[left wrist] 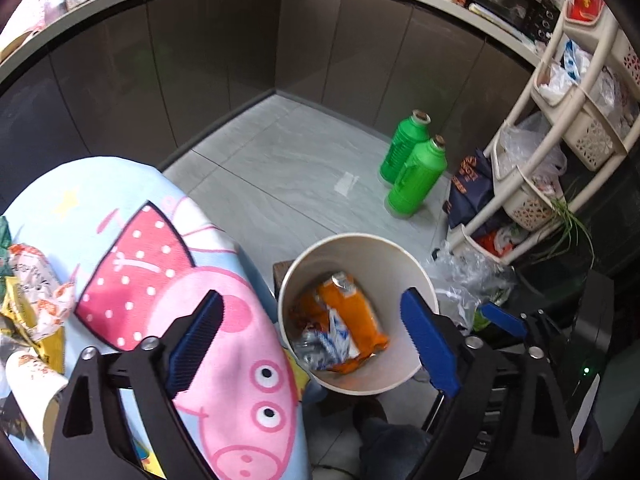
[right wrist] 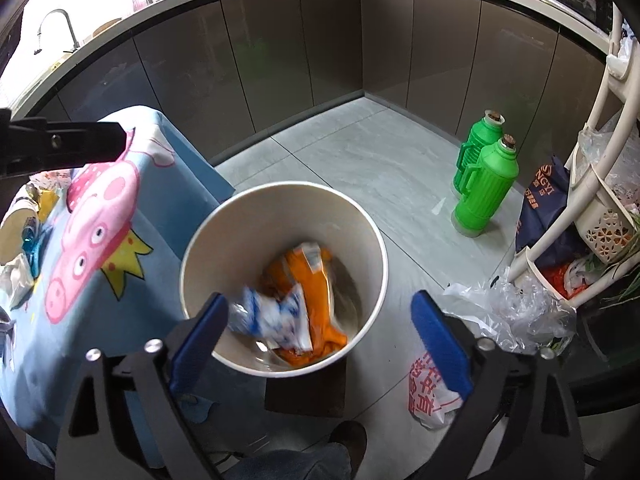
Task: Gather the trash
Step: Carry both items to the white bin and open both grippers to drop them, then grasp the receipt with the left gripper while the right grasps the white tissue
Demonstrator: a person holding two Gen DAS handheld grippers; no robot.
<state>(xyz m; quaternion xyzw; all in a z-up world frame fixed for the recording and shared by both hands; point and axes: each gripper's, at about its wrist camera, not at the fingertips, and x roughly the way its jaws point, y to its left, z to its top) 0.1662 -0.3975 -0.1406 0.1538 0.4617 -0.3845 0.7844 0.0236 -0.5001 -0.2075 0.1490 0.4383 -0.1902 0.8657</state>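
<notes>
Blue-padded fingers of the right claw (right wrist: pixel 318 344) stand spread wide over the near rim of the white bin (right wrist: pixel 362 216), gripping nothing; a blue-and-white wrapper (right wrist: pixel 276 314) lies inside the bin, blurred, on top of an orange packet (right wrist: pixel 316 292). The left claw (left wrist: pixel 312 344) is likewise released and empty, poised above the bin's left edge, where the bin meets the cartoon-pig cloth (left wrist: pixel 192 280).

The drop looks done for both hands, so the sensible next move is back to the worktop left of the bin, where more wrappers (left wrist: pixel 36 280) and a paper cup (left wrist: pixel 32 376) lie on the cloth. Grip crumpled film near its bulk, not a loose corner, and carry it well over the bin's mouth before letting go, since light wrappers can drift or catch the rim.

Grey floor tiles (right wrist: pixel 360 160) stretch beyond the bin to dark cabinet fronts. Two green jugs (right wrist: pixel 486 184) stand on the floor right of the bin, a cream basket rack (left wrist: pixel 560 152) further right, and crumpled clear plastic (right wrist: pixel 516 308) just beside the bin.
</notes>
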